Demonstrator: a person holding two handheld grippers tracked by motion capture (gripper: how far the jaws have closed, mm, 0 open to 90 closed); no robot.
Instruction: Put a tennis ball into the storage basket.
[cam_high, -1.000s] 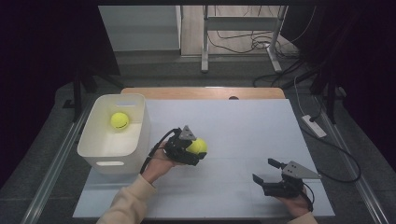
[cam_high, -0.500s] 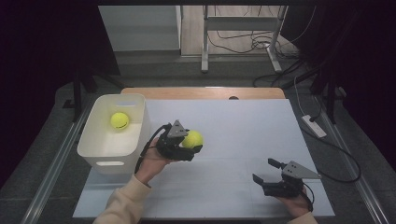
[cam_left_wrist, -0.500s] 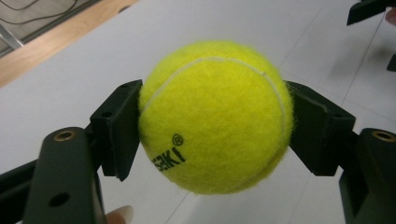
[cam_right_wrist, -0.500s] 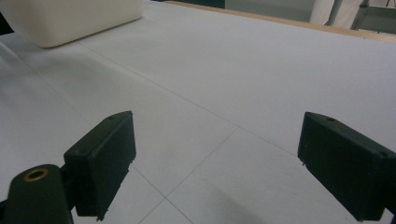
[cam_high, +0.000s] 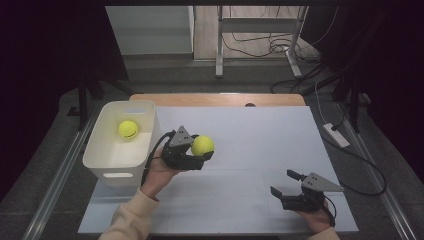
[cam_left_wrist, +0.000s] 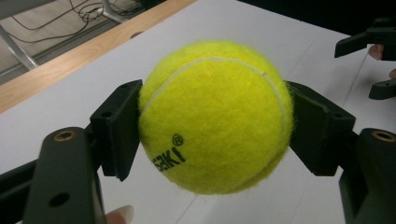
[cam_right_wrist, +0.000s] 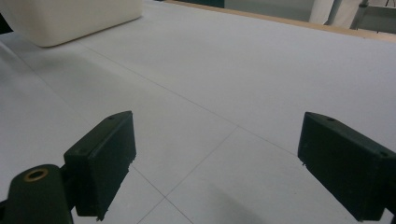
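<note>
Since the earlier frame, we have lifted the left gripper (cam_high: 200, 152) and its tennis ball (cam_high: 202, 145) up and toward the white bin (cam_high: 102, 159) at the table's left edge, where a second ball (cam_high: 128, 129) already lies. Our jaws clamp the ball only at its two sides, so a quick swing could roll it free short of the rim. Our right gripper (cam_high: 287, 183) rests spread and empty near the front right corner.

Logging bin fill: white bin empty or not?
Not empty. One tennis ball lies inside the white bin; a second ball is outside, clamped in the left gripper.
</note>
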